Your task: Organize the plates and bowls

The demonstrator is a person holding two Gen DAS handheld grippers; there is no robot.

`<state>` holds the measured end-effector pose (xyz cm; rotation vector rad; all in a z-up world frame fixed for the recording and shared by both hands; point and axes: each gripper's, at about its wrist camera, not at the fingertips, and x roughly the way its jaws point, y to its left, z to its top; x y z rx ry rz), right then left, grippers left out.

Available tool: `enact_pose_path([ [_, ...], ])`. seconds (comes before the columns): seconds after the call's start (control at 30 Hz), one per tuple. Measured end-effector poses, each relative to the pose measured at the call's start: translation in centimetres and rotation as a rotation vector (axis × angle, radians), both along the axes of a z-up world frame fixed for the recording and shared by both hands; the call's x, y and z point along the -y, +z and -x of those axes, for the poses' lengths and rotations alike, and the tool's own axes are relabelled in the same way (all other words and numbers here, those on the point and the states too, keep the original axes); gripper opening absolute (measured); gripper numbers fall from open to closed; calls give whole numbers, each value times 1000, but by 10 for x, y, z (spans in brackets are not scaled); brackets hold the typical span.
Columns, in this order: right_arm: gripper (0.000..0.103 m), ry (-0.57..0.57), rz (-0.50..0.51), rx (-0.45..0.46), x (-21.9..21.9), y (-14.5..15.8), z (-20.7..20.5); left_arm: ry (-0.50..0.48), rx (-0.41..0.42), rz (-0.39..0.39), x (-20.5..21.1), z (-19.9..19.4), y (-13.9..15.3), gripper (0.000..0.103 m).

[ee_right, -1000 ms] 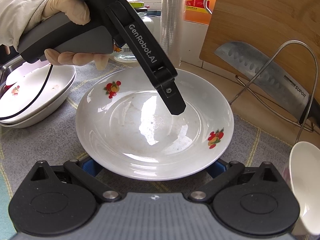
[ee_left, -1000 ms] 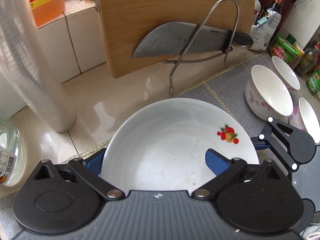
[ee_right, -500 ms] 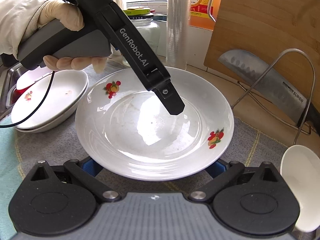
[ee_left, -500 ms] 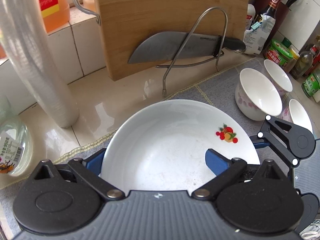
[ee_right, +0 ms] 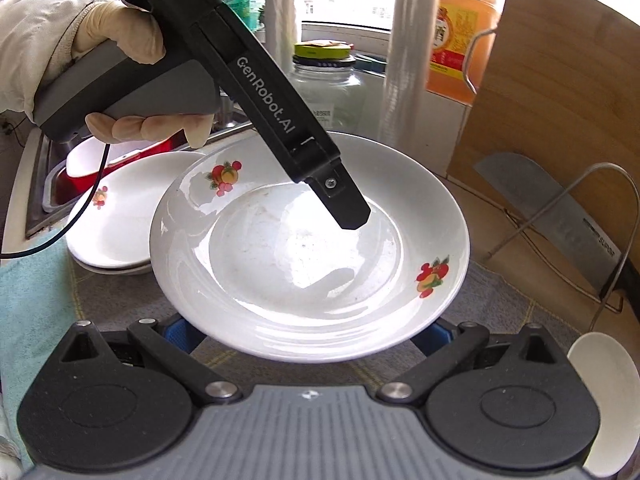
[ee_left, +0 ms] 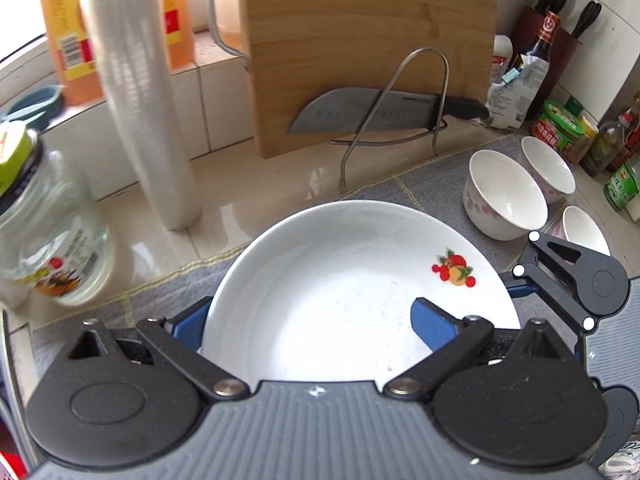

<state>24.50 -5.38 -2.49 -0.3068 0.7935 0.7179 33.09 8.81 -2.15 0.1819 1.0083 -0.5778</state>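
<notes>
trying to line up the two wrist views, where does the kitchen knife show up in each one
Left wrist view: the kitchen knife lies upper centre, level across the wire rack, against the cutting board.
Right wrist view: the knife runs along the right edge, slanting down to the right, behind the same rack.
Shared landmark: the white plate with the fruit print sits just in front of the knife in both views.

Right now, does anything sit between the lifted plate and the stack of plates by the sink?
Nothing visible does. The plate is up off the mat, and the stack lies just beside it, its top bare.
</notes>
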Motion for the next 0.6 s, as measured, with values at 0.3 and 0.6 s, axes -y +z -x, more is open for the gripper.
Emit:
enact_pose_path([
  [0.3,103,78,1,6,-29,6,12,68,10,2,-27,26,7,100],
  [0.6,103,172,-2,4,-40,8,15,160,19,11,-61,49,12,100],
])
